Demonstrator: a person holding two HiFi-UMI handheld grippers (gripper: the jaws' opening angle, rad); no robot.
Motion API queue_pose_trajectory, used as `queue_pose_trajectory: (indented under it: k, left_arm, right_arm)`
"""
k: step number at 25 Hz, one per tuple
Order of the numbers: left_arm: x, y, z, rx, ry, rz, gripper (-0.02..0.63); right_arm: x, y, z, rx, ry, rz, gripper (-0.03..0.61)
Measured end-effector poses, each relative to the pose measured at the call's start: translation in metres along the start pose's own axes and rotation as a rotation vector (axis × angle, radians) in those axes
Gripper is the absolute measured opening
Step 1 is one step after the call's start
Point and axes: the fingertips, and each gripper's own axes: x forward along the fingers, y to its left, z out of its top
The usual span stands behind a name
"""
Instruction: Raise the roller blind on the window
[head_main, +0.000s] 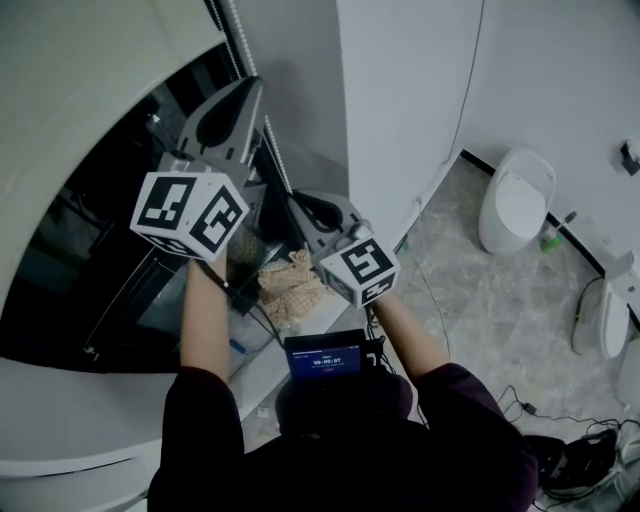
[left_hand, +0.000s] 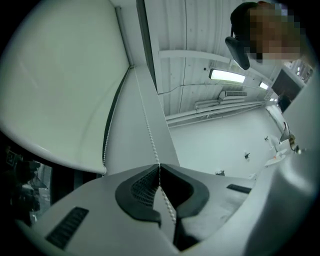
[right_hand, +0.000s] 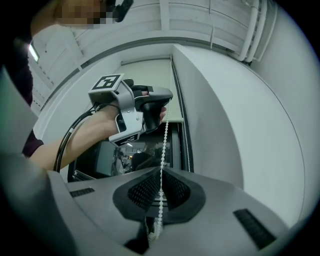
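Left gripper (left_hand: 159, 167): clamped on the thin white beaded pull chain (left_hand: 146, 120), upper hold.
Right gripper (right_hand: 161, 172): apparently clamped lower on it.
Advice: pull straight down, alternating holds, to raise the pale fabric roller blind (left_hand: 60, 85).

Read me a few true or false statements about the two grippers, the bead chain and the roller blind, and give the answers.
1. The left gripper is closed on the bead chain. True.
2. The right gripper is wide open and empty. False: its jaws are closed on the same chain.
3. The left gripper grips the chain above the right one. True.
4. The roller blind covers the whole window. False: dark glass shows below its bottom edge.
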Motion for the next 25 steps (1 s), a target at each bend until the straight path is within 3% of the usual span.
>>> queue_pose_trajectory:
  k: [4, 8, 11, 15, 19, 22, 24, 25]
  left_arm:
    - [-0.012, 0.01, 0.003, 0.024, -0.006, 0.008, 0.017]
    - [-0.024, 0.017, -0.007, 0.029, 0.0, 0.006, 0.017]
    - [-0.032, 0.011, -0.051, -0.001, 0.051, -0.018, 0.017]
    - [-0.056, -0.009, -0.143, -0.1, 0.185, -0.071, 0.017]
    - [-0.085, -0.032, -0.213, -0.214, 0.286, -0.102, 0.017]
    - [-0.097, -0.036, -0.22, -0.222, 0.288, -0.103, 0.017]
    - [-0.098, -0.034, -0.217, -0.2, 0.286, -0.099, 0.017]
    - [-0.098, -0.032, -0.217, -0.205, 0.284, -0.097, 0.017]
  right_arm:
    - [-0.001, -0.01, 0.014, 0.055, -0.025, -0.023, 0.015]
    - [0.009, -0.024, 0.087, 0.054, -0.132, -0.014, 0.022]
    - [0.028, -0.024, 0.145, -0.011, -0.19, 0.008, 0.062]
    - [0.058, -0.018, 0.19, -0.083, -0.208, 0.031, 0.1]
    - [0.079, -0.017, 0.203, -0.119, -0.187, 0.019, 0.104]
    - [0.094, -0.013, 0.198, -0.168, -0.152, 0.004, 0.103]
    - [0.098, -0.008, 0.198, -0.193, -0.154, -0.002, 0.021]
    - [0.099, -0.006, 0.199, -0.199, -0.163, -0.003, 0.015]
